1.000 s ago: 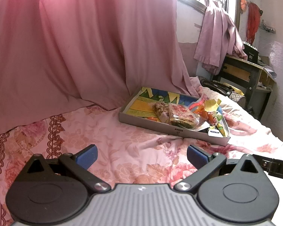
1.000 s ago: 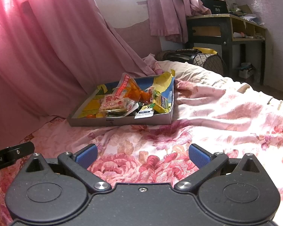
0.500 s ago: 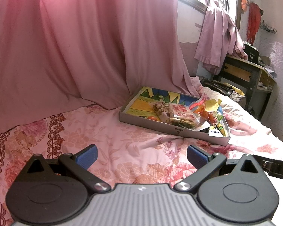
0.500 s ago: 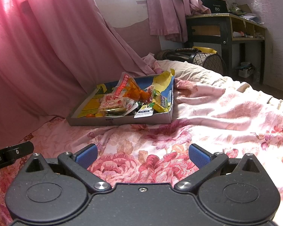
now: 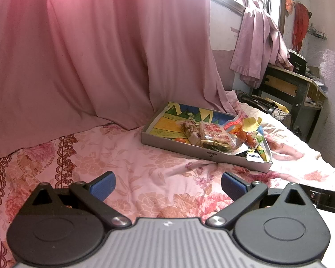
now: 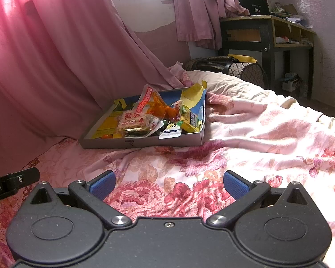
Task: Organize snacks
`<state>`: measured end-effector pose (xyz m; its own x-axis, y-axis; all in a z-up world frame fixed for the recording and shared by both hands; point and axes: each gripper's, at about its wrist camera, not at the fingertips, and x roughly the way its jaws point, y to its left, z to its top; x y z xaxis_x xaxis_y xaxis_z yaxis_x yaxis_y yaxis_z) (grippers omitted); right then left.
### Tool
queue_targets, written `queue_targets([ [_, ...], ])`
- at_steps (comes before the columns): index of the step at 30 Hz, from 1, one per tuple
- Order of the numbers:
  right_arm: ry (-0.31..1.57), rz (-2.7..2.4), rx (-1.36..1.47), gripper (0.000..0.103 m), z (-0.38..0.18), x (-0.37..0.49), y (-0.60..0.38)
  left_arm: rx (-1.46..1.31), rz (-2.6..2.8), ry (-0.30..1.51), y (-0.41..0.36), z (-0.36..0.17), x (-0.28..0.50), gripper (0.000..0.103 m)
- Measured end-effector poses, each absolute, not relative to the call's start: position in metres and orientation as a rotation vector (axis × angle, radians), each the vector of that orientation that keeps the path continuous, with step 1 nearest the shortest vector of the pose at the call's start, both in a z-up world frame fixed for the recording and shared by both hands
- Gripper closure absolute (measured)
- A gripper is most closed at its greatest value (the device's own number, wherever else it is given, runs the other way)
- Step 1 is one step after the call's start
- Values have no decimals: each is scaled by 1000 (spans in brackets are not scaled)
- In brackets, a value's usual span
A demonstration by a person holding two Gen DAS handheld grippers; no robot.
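Note:
A shallow grey cardboard tray (image 5: 167,141) lies on the bed and holds several snack packets. A clear packet of red-printed crackers (image 5: 214,135) lies on top, with an orange packet (image 5: 241,132) beside it. In the right wrist view the same tray (image 6: 143,143) shows the cracker packet (image 6: 132,120), the orange packet (image 6: 160,109) and a yellow-green packet (image 6: 189,119). My left gripper (image 5: 166,184) is open and empty, well short of the tray. My right gripper (image 6: 168,183) is open and empty, also short of the tray.
The bed has a pink floral cover (image 6: 268,138). A pink curtain (image 5: 89,55) hangs behind the tray. A dark wooden desk (image 6: 268,31) and a patterned bag (image 6: 245,69) stand past the far end of the bed.

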<state>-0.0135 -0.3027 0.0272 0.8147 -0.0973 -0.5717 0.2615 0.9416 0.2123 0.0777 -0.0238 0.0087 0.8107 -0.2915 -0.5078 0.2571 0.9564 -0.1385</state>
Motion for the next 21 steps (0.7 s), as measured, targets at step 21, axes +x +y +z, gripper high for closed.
queue_targets([
  [21,593,-190,288,1,25,-14,-301,-45,-282,553,-31,11,74,0],
])
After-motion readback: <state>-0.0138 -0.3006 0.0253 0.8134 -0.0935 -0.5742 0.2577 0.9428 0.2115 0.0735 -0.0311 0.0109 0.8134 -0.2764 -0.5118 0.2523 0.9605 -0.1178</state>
